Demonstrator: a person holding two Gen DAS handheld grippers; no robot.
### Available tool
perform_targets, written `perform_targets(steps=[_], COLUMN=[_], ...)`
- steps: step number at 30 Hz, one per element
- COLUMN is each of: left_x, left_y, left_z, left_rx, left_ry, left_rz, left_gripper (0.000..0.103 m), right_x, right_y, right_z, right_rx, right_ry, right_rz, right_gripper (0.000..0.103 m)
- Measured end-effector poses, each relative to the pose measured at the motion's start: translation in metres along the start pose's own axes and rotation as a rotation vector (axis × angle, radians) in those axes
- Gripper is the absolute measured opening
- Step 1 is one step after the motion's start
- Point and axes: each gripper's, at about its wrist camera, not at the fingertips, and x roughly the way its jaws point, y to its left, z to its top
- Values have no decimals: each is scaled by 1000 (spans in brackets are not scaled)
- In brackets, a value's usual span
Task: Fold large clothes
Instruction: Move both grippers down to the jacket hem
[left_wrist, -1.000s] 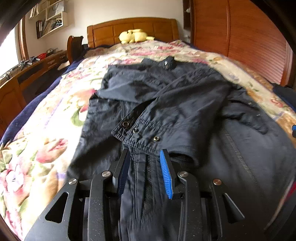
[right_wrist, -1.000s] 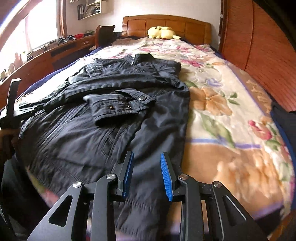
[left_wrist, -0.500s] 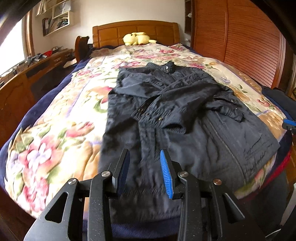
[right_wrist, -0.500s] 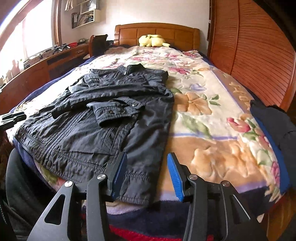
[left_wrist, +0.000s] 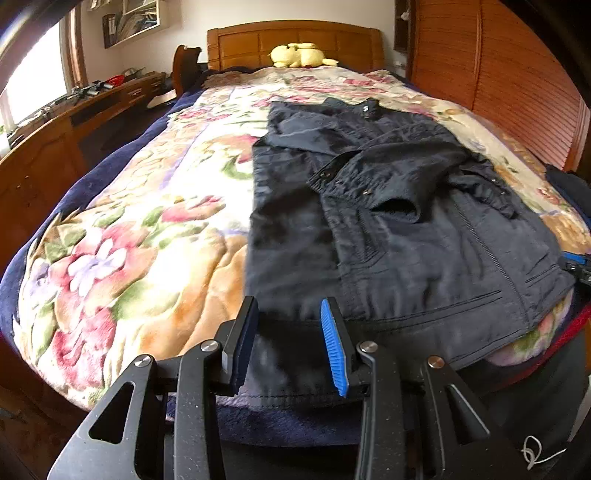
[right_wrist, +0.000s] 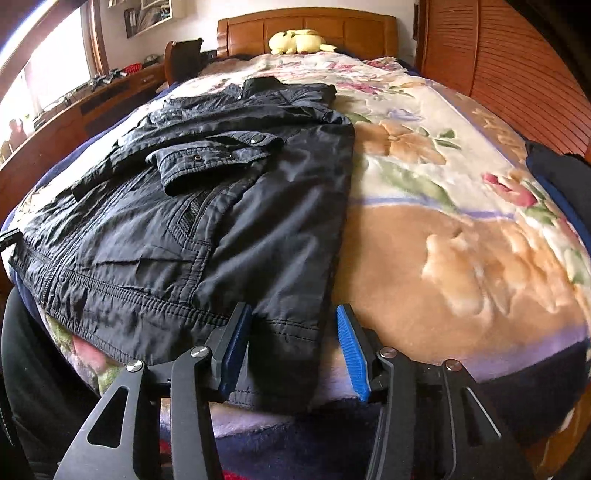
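A dark navy jacket (left_wrist: 399, 229) lies flat on the floral blanket (left_wrist: 147, 236) of the bed, collar toward the wooden headboard (left_wrist: 295, 40) at 12 o'clock, both sleeves folded across its chest. The left gripper (left_wrist: 288, 339) hovers at the hem's corner at 6 o'clock in its view, jaws partly apart, with the hem cloth seen between the pads but not pinched. The right gripper (right_wrist: 295, 347) sits at the opposite hem corner; its jaws have just been opening and stand wider, the hem edge lying between them, unpressed. A yellow plush toy (right_wrist: 299, 41) rests by the headboard.
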Motion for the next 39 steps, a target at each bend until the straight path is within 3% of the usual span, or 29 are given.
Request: perform_targets(steps=[13, 20, 29, 33, 36, 39], left_x=[6, 5, 4, 3, 3, 4], left_y=[12, 12, 13, 14, 16, 18], left_z=[-12, -14, -17, -19, -20, -21], left_rx=[-56, -59, -60, -62, -66, -71], left_ry=[27, 24, 21, 17, 13, 8], left_rz=[-29, -39, -47, -59, -72, -83], left_gripper=[37, 37, 37, 37, 37, 37], right_x=[-3, -8, -19, -14, -13, -8], right_y=[15, -2, -5, -1, 5, 13], right_z=[-9, -8, -7, -12, -13, -16], right_rx=[-19, 47, -15, -11, -25, -57], right_ry=[5, 5, 7, 24, 32, 41], right_rz=[-75, 8, -45, -16, 40, 18], right_gripper=[60, 60, 60, 59, 52, 52])
